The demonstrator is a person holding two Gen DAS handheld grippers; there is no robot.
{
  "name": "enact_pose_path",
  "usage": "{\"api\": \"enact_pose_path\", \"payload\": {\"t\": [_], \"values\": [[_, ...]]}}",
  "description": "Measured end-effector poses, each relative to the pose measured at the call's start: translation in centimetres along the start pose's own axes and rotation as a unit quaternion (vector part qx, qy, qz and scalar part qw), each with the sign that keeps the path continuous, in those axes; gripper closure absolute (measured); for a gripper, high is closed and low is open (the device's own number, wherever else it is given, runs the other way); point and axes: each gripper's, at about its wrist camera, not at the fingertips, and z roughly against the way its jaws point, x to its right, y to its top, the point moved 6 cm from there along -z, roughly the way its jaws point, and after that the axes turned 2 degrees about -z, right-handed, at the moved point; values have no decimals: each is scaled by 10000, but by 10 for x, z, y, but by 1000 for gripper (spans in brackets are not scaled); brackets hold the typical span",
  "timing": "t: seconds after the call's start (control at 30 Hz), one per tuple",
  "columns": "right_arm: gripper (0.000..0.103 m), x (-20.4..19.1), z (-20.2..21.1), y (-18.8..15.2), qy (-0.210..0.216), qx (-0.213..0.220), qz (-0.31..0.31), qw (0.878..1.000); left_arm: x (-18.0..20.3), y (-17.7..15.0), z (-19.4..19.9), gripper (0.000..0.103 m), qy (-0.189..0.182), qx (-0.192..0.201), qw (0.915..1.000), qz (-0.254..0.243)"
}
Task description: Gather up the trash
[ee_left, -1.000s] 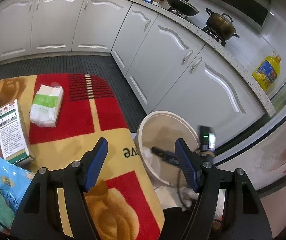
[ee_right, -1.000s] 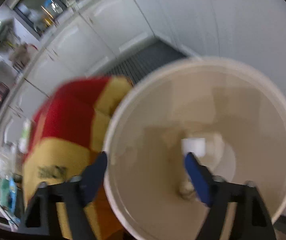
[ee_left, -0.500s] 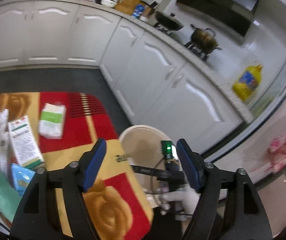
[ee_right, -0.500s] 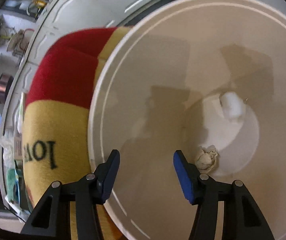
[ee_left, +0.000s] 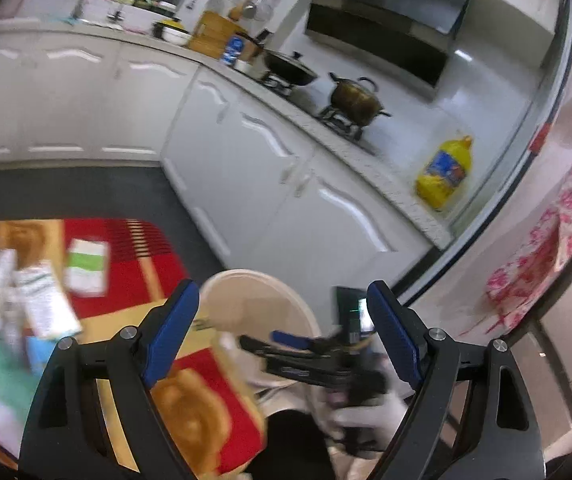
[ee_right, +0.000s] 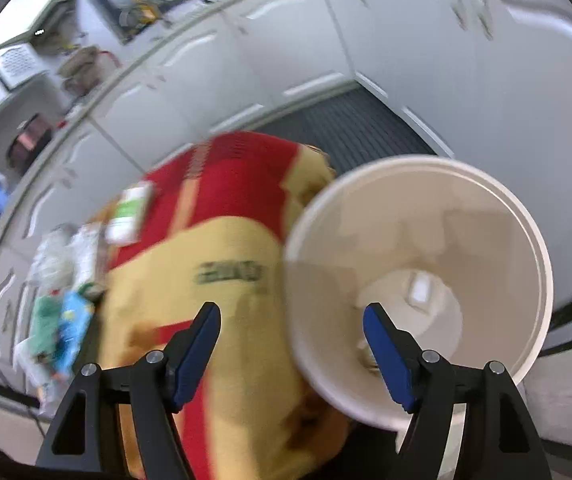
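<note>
Cream bucket (ee_right: 485, 216) stands at the right edge of the cloth-covered bench (ee_right: 222, 248), with 2 scraps in it. Trash (ee_right: 66, 280) is piled far left. Both hand-held grippers, left (ee_left: 282, 332) and right (ee_right: 291, 344), are opening and nothing is held; the left one is judged nearer the pile.

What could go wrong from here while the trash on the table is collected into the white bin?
1. The white bin stands right beside the table edge, so a low swing of the right gripper, whose empty jaws are opening, might knock its rim.
2. The packets lie crowded at the far side; a grab could drag a neighbour off the cloth.
</note>
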Motion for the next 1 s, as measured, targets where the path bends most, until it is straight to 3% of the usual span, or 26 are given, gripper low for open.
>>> {"api": "enact_pose_path", "payload": {"t": [0.2, 0.5, 0.83, 1.0], "values": [[30, -79, 15, -11, 358, 208, 657, 9970, -51, -21, 57, 18, 1297, 37, 9912, -250], [24, -170, 2, -26, 844, 209, 1262, 9882, -141, -57, 140, 18, 2489, 260, 9681, 100], [23, -255, -30, -40, 1311, -110, 1958, 9718, -237, -94, 185, 18, 2949, 222, 9481, 1171], [22, -282, -57, -40, 1471, -421, 2122, 9652, -245, -112, 168, 18, 2518, -35, 9582, 1359]]}}
